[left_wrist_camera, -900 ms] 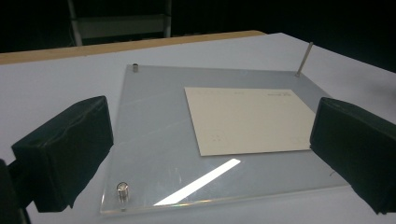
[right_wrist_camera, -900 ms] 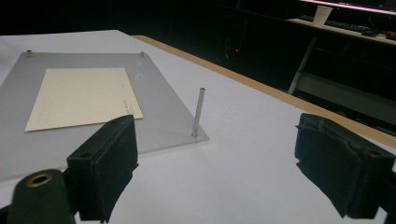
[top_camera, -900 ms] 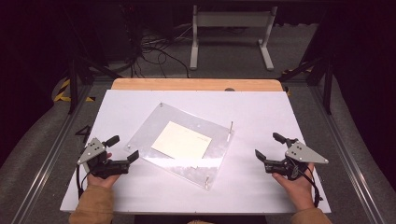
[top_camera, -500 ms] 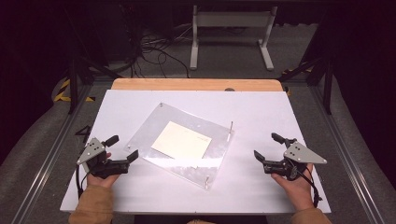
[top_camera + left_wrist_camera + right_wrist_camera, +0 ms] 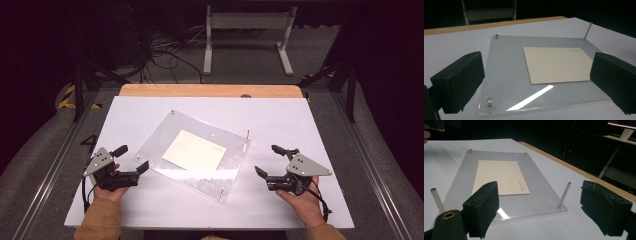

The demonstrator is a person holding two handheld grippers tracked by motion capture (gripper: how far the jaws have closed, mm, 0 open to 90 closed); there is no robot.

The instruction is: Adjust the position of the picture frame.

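A clear acrylic plate (image 5: 165,135) lies slanted in the middle of the white table, with a cream card (image 5: 194,150) flat on it. Thin metal posts stand at its right corners (image 5: 564,195), and short studs sit at the left ones (image 5: 489,102). My left gripper (image 5: 134,158) rests at the plate's left edge, open, with nothing between its jaws; the left gripper view looks between them (image 5: 537,72) onto the plate (image 5: 506,65) and card (image 5: 556,63). My right gripper (image 5: 266,160) sits just right of the plate, open and empty (image 5: 541,205), facing the card (image 5: 499,176).
The white table top (image 5: 300,120) has a wooden strip (image 5: 210,90) along its far edge. Beyond it, on the dark floor, stand a white metal frame (image 5: 245,30) and loose cables (image 5: 165,52). Metal rails (image 5: 370,165) run along both sides of the table.
My right gripper has shifted a little to the left, closer to the plate's right edge. The left gripper, plate and card have stayed where they were.
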